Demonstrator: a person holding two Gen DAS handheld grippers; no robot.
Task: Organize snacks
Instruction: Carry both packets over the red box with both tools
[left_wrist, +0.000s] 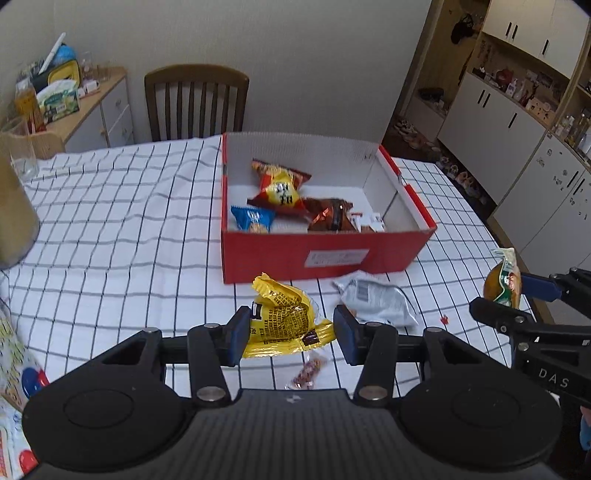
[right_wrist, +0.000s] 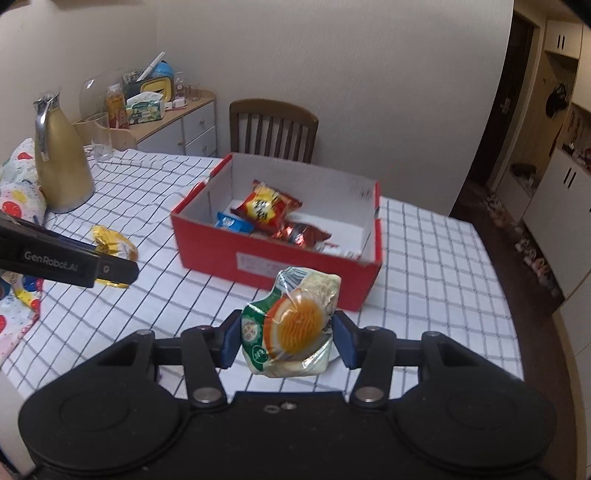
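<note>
The red box (left_wrist: 325, 254) is sitting open on the checked tablecloth (left_wrist: 110, 229), already holding several wrapped snacks. Just in front of it, the left gripper (left_wrist: 290, 334) is pinching a yellow packet (left_wrist: 286, 317) between its pads, clear of the cloth. To the box's right front, the right gripper (right_wrist: 284, 341) is clamping a green-and-orange wrapped cake (right_wrist: 295, 325).

Both wrappers are slick and puffy, so either could be slipping out on the way over the box's near wall, or catching its rim.

A silver pouch (left_wrist: 376, 299) and a small red candy (left_wrist: 308, 371) are lying on the cloth before the box, still unsorted. Well left of the box, a gold jug (right_wrist: 61, 166) is standing; a chair (left_wrist: 195, 103) is waiting behind.
</note>
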